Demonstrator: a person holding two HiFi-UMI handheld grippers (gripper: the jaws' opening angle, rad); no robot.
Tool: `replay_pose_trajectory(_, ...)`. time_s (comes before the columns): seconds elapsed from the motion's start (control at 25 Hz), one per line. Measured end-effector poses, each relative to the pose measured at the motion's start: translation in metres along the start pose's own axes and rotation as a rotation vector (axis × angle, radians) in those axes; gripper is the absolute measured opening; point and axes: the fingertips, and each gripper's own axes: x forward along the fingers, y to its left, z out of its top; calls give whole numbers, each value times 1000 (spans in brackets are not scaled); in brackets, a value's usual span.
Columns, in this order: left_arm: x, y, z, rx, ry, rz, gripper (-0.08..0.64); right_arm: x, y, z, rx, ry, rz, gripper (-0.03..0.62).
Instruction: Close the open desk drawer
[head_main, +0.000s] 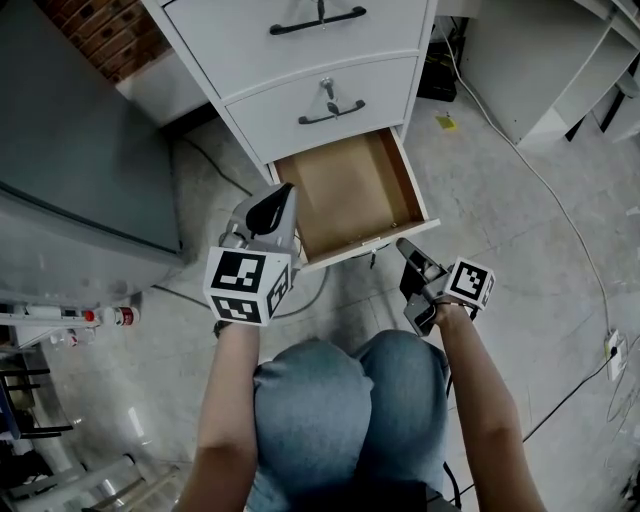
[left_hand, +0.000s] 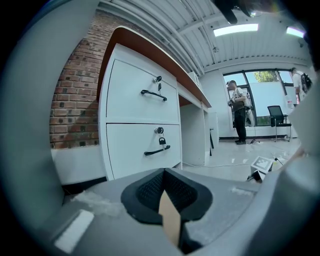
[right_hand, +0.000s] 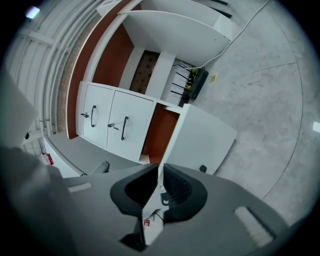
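Note:
The white desk unit has two shut drawers (head_main: 320, 105) above the open bottom drawer (head_main: 350, 190), which shows a bare wooden inside. My left gripper (head_main: 272, 203) hangs by that drawer's front left corner, its jaws together with nothing in them. In the left gripper view the gripper (left_hand: 164, 174) faces the two shut drawers (left_hand: 142, 120); the open one is hidden below it. My right gripper (head_main: 403, 246) sits just off the drawer's front right end, with only a thin slit between its jaws. In the right gripper view the gripper (right_hand: 161, 170) lines up with the white drawer front (right_hand: 205, 140).
A grey cabinet (head_main: 80, 150) stands to the left and white shelving (head_main: 560, 60) to the right. Cables (head_main: 560, 200) trail over the concrete floor. My knees in jeans (head_main: 340, 400) are right behind the grippers. A person (left_hand: 239, 112) stands far off by the windows.

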Motion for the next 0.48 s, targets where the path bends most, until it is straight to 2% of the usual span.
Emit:
replay_pose_trajectory(0.12, -2, 1, 1, -12, -4, -3, -2, 3, -8, -8, -4, 30, 11, 60)
replay_pose_trajectory(0.48, -7, 4, -8, -23, 11, -17, -2, 31, -62, -35, 37, 52, -119, 100)
